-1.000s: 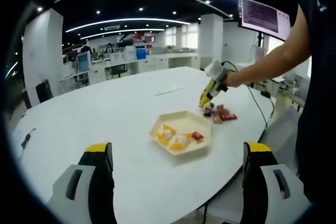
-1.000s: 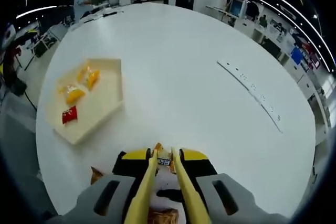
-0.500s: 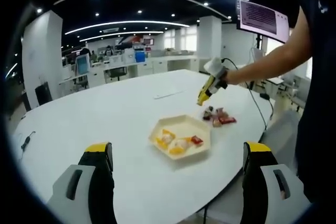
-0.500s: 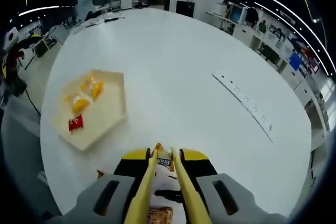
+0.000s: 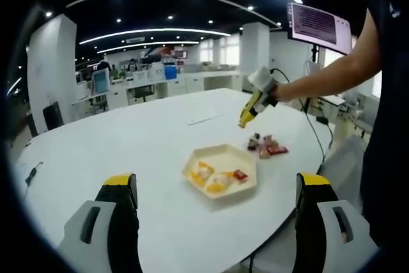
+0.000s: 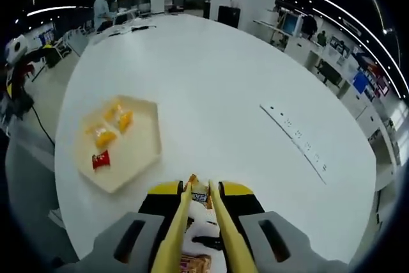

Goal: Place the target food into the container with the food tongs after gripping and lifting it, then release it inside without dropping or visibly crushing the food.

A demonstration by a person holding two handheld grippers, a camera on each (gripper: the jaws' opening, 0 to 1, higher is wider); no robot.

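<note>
My right tongs (image 6: 199, 197) pinched a wrapped snack (image 6: 199, 191) above the desk (image 6: 223, 94); the tray (image 6: 137, 151) sat near the desk's edge. My left tongs (image 5: 217, 190) stood spread.

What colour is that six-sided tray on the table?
Cream, or pale yellow; the tray shows best in the right gripper view.

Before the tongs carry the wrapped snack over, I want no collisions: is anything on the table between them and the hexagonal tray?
Nothing visible: bare white table lies between the yellow tongs holding the wrapped snack and the cream hexagonal tray.
</note>
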